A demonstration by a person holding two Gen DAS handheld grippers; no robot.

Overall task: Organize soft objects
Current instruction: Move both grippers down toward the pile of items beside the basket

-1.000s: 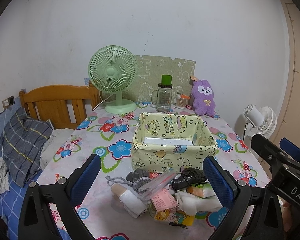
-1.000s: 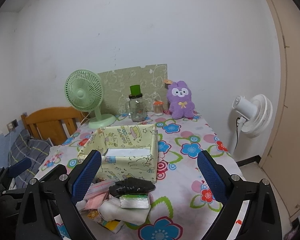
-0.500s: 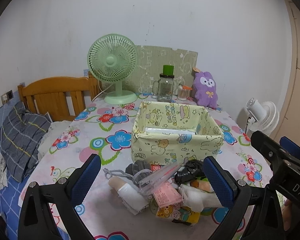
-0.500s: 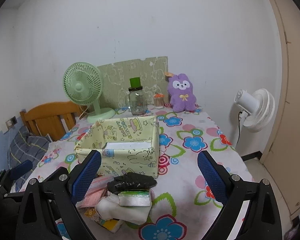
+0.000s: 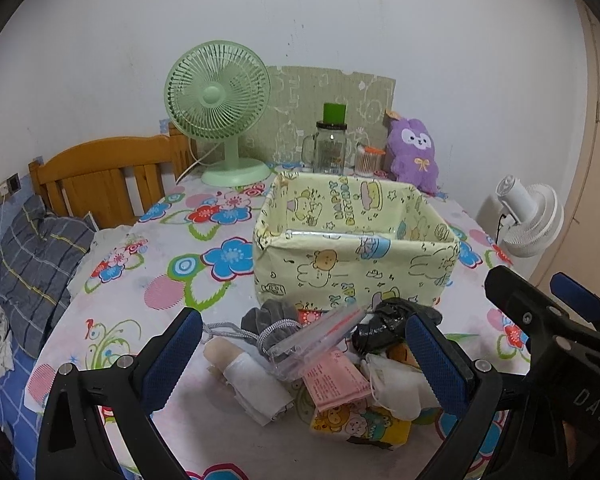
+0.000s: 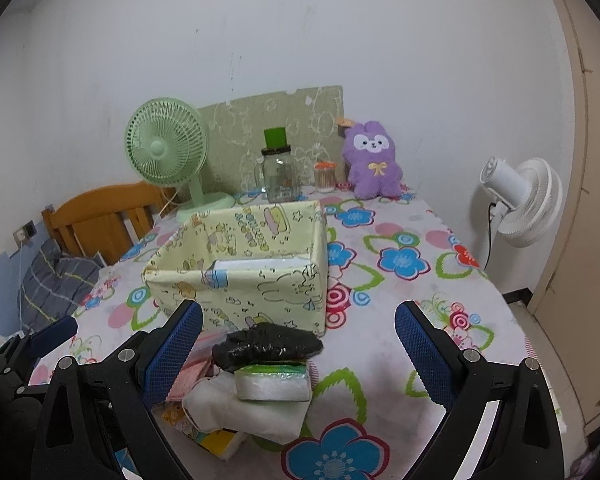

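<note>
We hold the left gripper wide open above the table edge, with nothing between its blue pads. The right gripper is wide open and empty too. Between and under them lies the pile of soft objects on the flowered tablecloth: a black plastic bag on a tissue pack, a white cloth, a pink packet and a grey drawstring pouch. Just behind the pile stands the yellow fabric basket. Farther back are a green fan, a glass jar and a purple plush rabbit.
</note>
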